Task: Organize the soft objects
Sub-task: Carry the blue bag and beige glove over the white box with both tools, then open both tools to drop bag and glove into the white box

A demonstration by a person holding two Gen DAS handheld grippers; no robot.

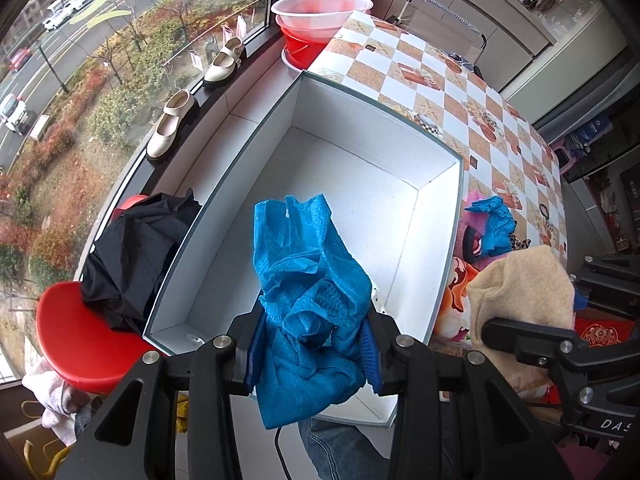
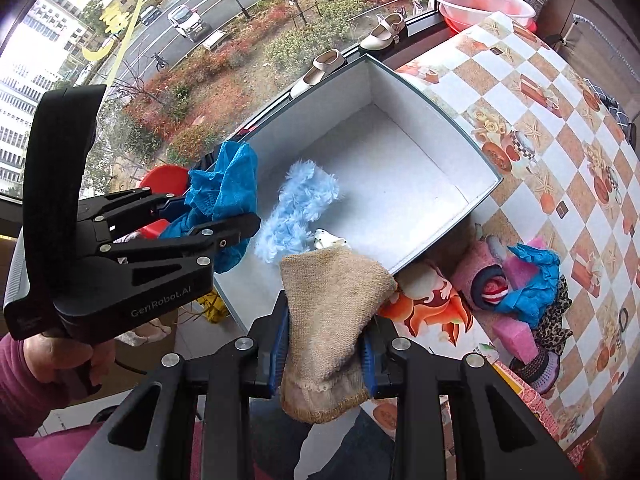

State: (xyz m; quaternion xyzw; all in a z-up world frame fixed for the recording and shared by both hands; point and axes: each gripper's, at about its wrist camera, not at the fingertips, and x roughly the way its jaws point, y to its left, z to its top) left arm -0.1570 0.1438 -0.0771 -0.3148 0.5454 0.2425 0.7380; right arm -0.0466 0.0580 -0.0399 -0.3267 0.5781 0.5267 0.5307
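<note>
Clamped in the left gripper (image 1: 312, 356) jaws, a blue cloth (image 1: 308, 288) hangs over the white box (image 1: 440, 248). Right gripper (image 2: 324, 356) jaws pinch a beige sock (image 2: 332, 316) at the box's near rim. Inside lies a fluffy blue piece (image 2: 296, 212). At three o'clock, a soft pile (image 2: 520, 292) crowds the bench (image 2: 560, 140).

Two cream shoes (image 1: 172, 126) (image 1: 226, 62), one white box (image 1: 440, 208), two stacked basins (image 1: 320, 8) (image 1: 304, 44).
</note>
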